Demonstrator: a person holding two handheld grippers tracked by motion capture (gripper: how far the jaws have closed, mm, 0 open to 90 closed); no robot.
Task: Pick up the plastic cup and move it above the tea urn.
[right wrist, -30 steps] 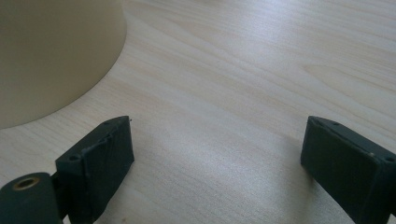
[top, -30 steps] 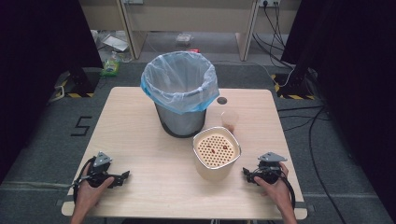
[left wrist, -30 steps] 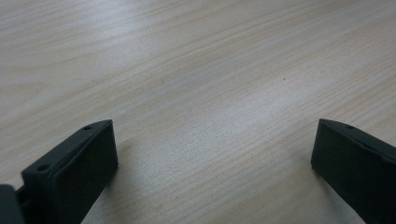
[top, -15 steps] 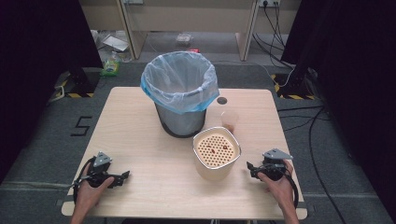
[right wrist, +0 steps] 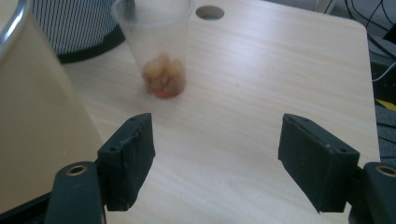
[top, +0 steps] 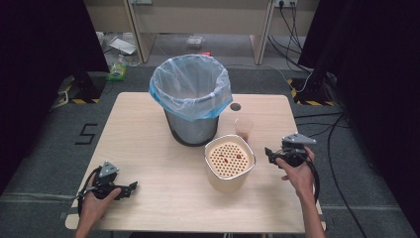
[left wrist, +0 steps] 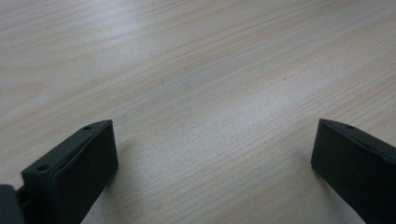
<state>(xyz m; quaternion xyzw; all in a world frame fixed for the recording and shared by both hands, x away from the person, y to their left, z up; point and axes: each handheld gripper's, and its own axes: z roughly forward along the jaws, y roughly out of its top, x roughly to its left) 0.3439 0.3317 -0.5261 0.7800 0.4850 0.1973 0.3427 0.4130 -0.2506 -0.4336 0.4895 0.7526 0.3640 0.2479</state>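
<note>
The clear cup [right wrist: 159, 51] stands ahead of the right gripper [right wrist: 215, 163] jaws, untouched.

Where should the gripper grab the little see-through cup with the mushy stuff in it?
Probably around the middle of the clear plastic cup, coming in level from the open table side where the right gripper is. The cup stands upright with the food sitting low, and the bin and the beige container crowd its other sides. The jaws are open with nothing between them.

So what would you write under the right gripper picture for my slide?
Open right gripper faces a clear plastic cup with food scraps at its bottom, beside the beige container.
</note>
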